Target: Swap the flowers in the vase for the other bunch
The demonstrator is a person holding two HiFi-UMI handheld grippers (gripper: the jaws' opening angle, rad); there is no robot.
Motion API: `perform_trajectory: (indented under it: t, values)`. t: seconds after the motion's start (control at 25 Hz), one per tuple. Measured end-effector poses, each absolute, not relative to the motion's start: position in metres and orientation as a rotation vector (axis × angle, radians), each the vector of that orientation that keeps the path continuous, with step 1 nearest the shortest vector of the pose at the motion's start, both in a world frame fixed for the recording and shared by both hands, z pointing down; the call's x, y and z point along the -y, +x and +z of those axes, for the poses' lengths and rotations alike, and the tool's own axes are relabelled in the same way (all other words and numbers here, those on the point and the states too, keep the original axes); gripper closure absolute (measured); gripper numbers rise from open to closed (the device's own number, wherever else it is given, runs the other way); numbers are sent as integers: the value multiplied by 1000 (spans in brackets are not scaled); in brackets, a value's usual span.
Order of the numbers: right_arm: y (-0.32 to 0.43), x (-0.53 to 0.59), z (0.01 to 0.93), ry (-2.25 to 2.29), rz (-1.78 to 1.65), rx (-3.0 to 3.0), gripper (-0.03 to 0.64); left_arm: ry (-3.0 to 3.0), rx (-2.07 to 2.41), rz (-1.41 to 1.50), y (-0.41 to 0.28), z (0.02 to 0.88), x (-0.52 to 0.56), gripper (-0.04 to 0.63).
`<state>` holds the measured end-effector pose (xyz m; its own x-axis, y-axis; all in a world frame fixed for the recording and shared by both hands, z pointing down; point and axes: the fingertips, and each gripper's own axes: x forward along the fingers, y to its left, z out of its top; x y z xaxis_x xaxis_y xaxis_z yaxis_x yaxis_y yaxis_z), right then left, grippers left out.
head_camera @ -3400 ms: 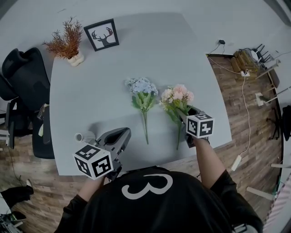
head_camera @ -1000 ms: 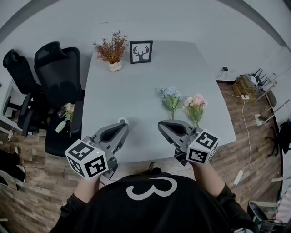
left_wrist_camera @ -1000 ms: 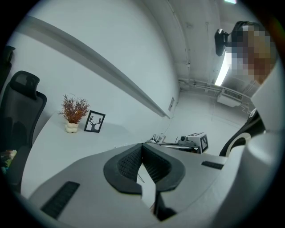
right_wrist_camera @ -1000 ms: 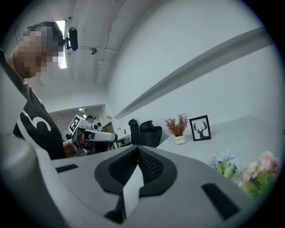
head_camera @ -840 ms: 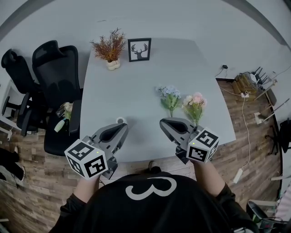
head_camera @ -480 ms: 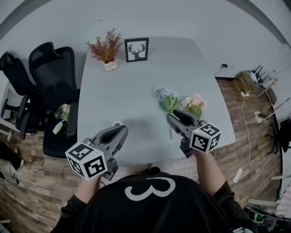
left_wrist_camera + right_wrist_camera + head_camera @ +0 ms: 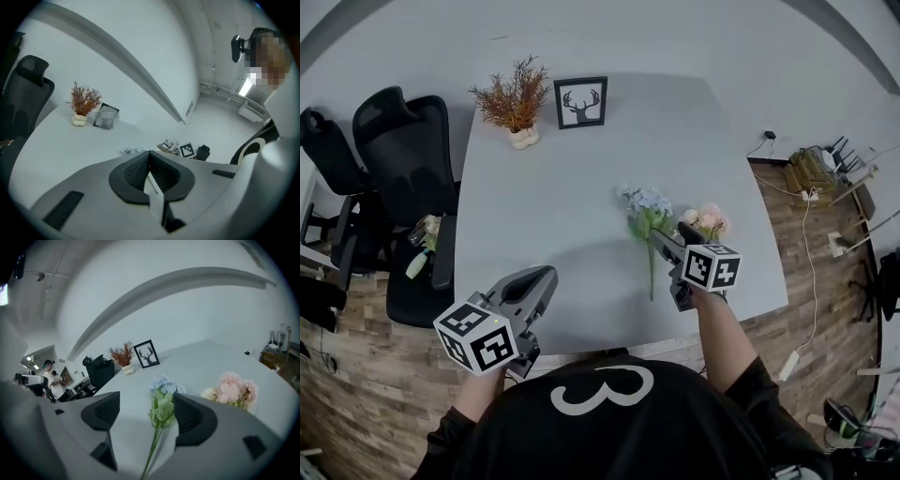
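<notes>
The right claw is released: its jaws have just been opening, and the stem of the blue bunch runs between them with neither pad pressing on it. That bunch lies flat on the desk toward the near right corner. The pink bunch lies just beside it, nearer the right edge. The left claw is clenched at the near edge, toward the left corner. A framed deer picture and a dried plant stand by the far edge.

Black top with white 3; grey left tongs and right tongs bear marker cubes.
</notes>
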<state>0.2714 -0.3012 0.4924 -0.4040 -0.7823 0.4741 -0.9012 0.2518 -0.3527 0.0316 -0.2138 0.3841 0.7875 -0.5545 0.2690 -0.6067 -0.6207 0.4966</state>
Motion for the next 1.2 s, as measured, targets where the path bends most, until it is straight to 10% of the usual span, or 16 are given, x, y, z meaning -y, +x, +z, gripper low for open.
perform_trajectory:
  t: [1.2]
  values:
    - [272, 381, 608, 1475, 1031, 1899, 347, 2238, 1026, 141, 2, 422, 236, 584]
